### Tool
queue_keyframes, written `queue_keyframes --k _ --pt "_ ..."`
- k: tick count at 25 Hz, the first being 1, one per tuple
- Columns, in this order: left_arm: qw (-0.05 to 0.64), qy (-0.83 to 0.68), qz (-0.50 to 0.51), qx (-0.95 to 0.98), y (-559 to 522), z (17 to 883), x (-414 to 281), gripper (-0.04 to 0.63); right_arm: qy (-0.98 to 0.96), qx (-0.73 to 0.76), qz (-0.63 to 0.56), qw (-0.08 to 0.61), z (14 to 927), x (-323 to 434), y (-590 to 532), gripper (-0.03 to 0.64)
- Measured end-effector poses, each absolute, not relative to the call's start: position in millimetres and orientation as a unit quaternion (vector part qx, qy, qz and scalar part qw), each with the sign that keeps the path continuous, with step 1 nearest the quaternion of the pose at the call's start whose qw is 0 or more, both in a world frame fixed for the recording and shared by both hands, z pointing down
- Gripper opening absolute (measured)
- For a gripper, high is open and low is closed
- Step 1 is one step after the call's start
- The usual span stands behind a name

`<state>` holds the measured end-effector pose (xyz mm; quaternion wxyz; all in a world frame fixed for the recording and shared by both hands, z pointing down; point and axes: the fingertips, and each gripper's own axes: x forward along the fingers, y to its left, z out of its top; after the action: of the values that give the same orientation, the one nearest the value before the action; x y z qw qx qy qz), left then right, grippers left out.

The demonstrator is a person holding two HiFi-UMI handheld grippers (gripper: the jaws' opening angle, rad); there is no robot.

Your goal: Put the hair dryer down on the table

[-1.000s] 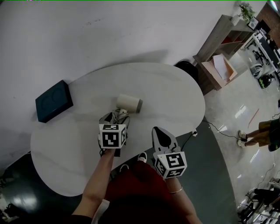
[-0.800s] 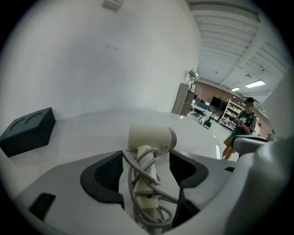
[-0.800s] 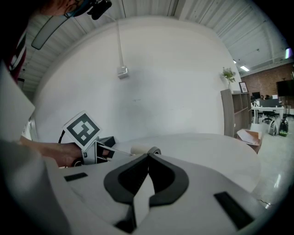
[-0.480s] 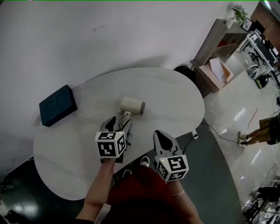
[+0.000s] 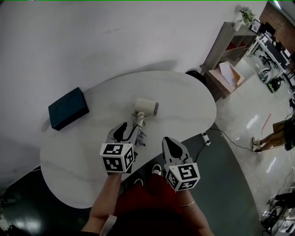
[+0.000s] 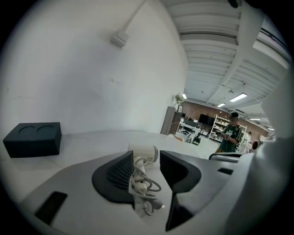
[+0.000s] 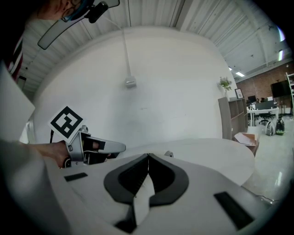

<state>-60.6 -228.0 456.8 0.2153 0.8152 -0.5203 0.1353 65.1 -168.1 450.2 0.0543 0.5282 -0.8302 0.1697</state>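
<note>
The hair dryer (image 5: pixel 146 106) lies on its side on the white table (image 5: pixel 184 97), at about one o'clock from the left gripper (image 5: pixel 130 132). That gripper's jaws have just been narrowing yet stand apart, with the coiled cord (image 6: pixel 143 193) showing unpinched in the gap. The right gripper (image 5: pixel 171 146), at three o'clock of the left, has its jaws together on nothing.

I see a dark teal box (image 5: pixel 68 109) at ten o'clock in the head view, close to the white wall (image 5: pixel 115 32). It has two round hollows in its lid. At two o'clock stands a wooden shelf unit (image 5: pixel 229 44), with a potted plant (image 5: pixel 246 14) on top and a pale sheet (image 5: pixel 229 71) on its lower ledge. At three o'clock a power strip (image 5: pixel 205 137) lies on the glossy floor (image 5: pixel 239 120). Its cable (image 5: pixel 235 139) runs toward a person's legs (image 5: pixel 276 136) at the frame's edge.
</note>
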Motion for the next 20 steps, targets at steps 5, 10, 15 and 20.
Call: queue_keyframes --k 5,10,15,20 --pt "0.202 -0.509 0.128 0.827 -207.2 442.8 -65.6 0.160 -0.829 0.534 0.161 0.039 436.8 53.2 -149.7 0.014" --pt "0.193 -0.498 0.124 0.837 -188.5 432.6 -69.4 0.120 -0.827 0.541 0.150 0.031 425.8 44.9 -133.7 0.014" --pt "0.180 -0.488 0.116 0.847 -172.0 423.6 -75.1 0.087 -0.824 0.547 0.141 0.028 420.4 35.7 -117.8 0.015" --pt "0.170 -0.479 0.104 0.855 -156.5 414.9 -80.6 0.074 -0.821 0.554 0.133 0.023 414.7 28.5 -103.0 0.015"
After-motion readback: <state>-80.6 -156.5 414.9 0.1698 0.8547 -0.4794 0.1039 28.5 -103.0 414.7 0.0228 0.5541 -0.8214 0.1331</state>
